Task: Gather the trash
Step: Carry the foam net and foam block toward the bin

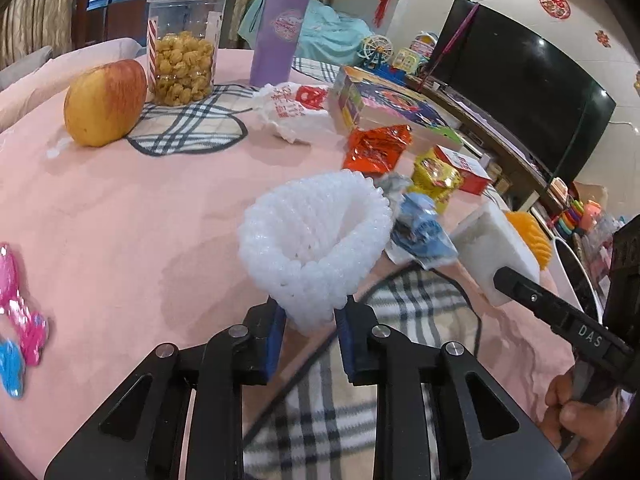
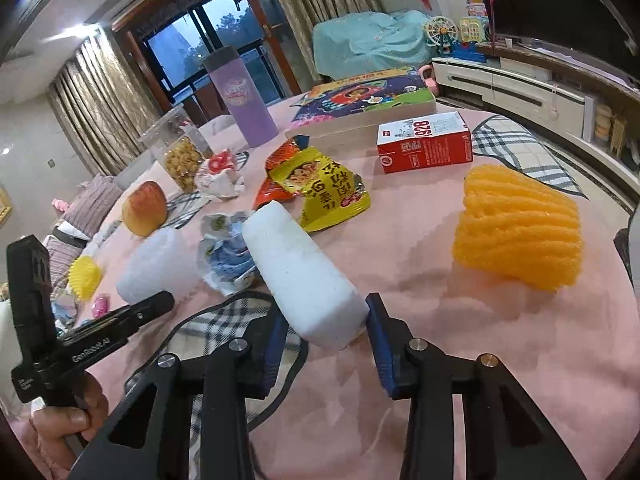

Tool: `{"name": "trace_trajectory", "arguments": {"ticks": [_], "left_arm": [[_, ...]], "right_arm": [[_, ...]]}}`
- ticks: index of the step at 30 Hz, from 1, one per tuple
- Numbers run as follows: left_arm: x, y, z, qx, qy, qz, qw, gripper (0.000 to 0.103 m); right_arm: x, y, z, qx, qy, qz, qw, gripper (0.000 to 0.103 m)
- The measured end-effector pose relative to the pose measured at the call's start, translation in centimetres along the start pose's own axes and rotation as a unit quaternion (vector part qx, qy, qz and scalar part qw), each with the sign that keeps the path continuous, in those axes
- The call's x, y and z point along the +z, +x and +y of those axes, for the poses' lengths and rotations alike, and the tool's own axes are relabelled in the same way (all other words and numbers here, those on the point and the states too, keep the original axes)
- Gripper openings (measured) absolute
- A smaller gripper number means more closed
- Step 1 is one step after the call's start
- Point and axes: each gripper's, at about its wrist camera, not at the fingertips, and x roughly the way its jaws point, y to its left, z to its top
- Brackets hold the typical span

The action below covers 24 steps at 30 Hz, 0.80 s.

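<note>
My left gripper point(image 1: 310, 320) is shut on the narrow lower end of a white foam fruit net point(image 1: 316, 240), which flares open above the blue pads. My right gripper point(image 2: 328, 328) is shut on the near end of a white foam block point(image 2: 304, 276); both pads touch its sides. Both items are over the pink tablecloth point(image 1: 140, 208). More trash lies behind: a crumpled blue-white wrapper point(image 1: 420, 232), a yellow snack bag point(image 2: 324, 192), an orange-red wrapper point(image 1: 376, 148), a crumpled white bag with red print point(image 1: 292, 112) and an orange foam net point(image 2: 516, 236).
An apple point(image 1: 106, 102), a popcorn jar point(image 1: 184, 52) and a purple tumbler point(image 1: 280, 28) stand at the back. A puzzle box point(image 2: 360, 104) and a red-white carton point(image 2: 424, 140) lie further right. A plaid mat point(image 1: 400, 320) lies under the grippers. A hand point(image 1: 576, 412) holds the right tool.
</note>
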Motion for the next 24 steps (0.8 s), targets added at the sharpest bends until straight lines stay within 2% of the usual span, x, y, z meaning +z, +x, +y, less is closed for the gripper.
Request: {"name": "trace_trajectory", "arguments": {"ticks": [9,24], "left_arm": [[-2.4,-1.6,-2.3,-0.030,0.009,0.008,0.9995,0.022],[-4.5,-2.8,-10.5,-0.091,0.078,0.019,0.9926,0.022]], "right_arm": [[-1.7,-3.0,-0.6,0.007,0.022,-0.014,1.000,0.039],[-4.0,-8.4,-3.8,-0.014,0.057,-0.034,0.998,0.039]]}}
